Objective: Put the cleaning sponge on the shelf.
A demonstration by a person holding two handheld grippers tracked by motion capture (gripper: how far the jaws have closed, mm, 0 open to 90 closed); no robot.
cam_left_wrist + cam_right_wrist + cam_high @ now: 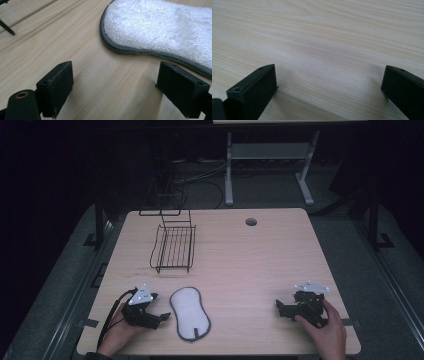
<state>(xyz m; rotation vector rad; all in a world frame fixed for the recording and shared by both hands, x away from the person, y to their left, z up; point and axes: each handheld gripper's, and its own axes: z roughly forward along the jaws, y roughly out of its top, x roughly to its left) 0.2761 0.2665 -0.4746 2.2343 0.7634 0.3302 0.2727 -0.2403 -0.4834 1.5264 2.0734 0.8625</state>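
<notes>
A white terry pad with a grey stitched edge (189, 313) lies flat near the table's front, left of centre. My left gripper (159, 316) rests on the table just left of it, open, with bare wood between its jaws. In the left gripper view the pad (160, 27) fills the upper right, its edge close to the right jaw, and the left gripper (117, 87) holds nothing. My right gripper (281, 309) sits at the front right, held by a hand, open over bare wood (329, 82).
A black wire rack (172, 247) stands at the back left of the wooden table (250, 260), one rack foot (7, 27) showing in the left gripper view. A round cable hole (251, 222) is near the far edge. A desk frame (270, 165) stands beyond.
</notes>
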